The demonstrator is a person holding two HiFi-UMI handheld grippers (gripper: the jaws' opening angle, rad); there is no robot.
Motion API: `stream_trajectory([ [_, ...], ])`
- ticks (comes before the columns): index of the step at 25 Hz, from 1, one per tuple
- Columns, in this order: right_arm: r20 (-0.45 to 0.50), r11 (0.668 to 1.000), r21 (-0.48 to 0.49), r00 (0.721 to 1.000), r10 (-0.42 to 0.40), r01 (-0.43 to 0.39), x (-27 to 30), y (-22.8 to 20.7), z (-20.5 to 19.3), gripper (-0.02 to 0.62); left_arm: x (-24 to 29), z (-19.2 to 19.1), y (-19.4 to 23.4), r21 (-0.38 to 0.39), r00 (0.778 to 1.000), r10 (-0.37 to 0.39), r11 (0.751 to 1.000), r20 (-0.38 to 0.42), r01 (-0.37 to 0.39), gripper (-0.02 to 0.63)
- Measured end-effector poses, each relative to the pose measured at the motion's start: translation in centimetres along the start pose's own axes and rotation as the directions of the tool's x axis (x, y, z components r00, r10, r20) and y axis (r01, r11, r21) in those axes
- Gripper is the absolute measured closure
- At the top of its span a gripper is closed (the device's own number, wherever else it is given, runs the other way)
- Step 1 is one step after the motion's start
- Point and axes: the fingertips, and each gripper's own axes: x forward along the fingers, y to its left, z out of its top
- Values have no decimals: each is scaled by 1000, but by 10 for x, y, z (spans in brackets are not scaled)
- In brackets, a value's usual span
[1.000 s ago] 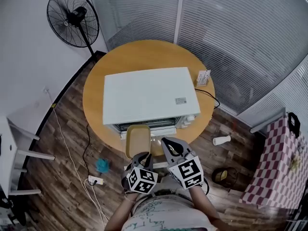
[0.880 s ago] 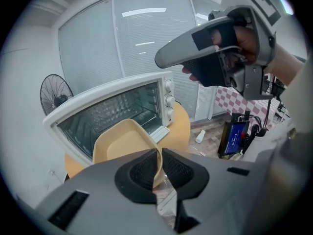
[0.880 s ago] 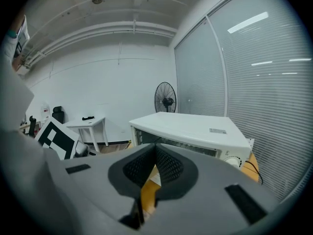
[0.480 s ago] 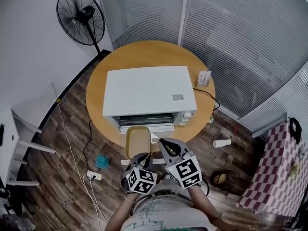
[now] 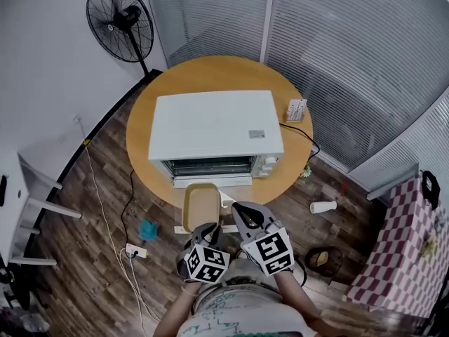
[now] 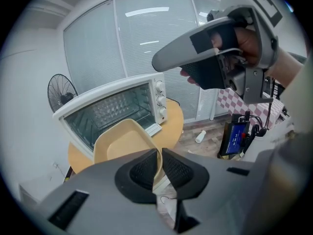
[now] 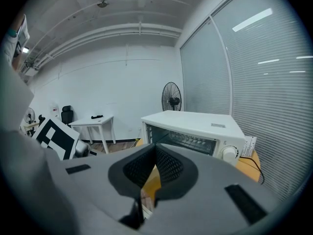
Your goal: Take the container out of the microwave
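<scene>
Head view: white microwave [image 5: 214,125] sits mid-table [image 5: 210,72], door [image 5: 212,181] dropped open at its 6 o'clock edge. Beige container [image 5: 201,203] is clear of the cavity, hanging past the table rim over the floor, at 6 o'clock from the door. Left gripper [image 5: 208,230] has the container's near edge. Right gripper [image 5: 242,213] rides just beside it at 3 o'clock, apart from the container. Fan [image 5: 119,12] stands off at 10 o'clock, no factor.

Left gripper view: jaws pinched on the container's [image 6: 122,141] near rim, pads either side of the wall, a firm clamp by the look of it. Container looks empty, tilted up away from the jaws. Microwave [image 6: 112,109] cavity at 11 o'clock behind it, rack bare. Right gripper floats at 1 o'clock, high.

Right gripper view: jaws together at the tips, nothing btwn them, so it's carrying nothing. Microwave at 2 o'clock, open front facing this way; small white side table [image 7: 93,121] at 9 o'clock.

Call: extraction is done, this is the carry-away phase. Next move needs a landing spot, probably bare table beside the microwave, w/ the container brought level first. A one-rim grip could let it swing. Right gripper is free to steady it or close the door.
</scene>
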Motion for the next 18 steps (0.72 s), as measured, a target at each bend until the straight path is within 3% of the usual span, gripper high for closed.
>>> stream_trajectory([
  [18,-27,1000,-5,1000,10,-10,-7,9,-9,601,-4,-8,-3,-4,1000,11,1000,-11,-11,565],
])
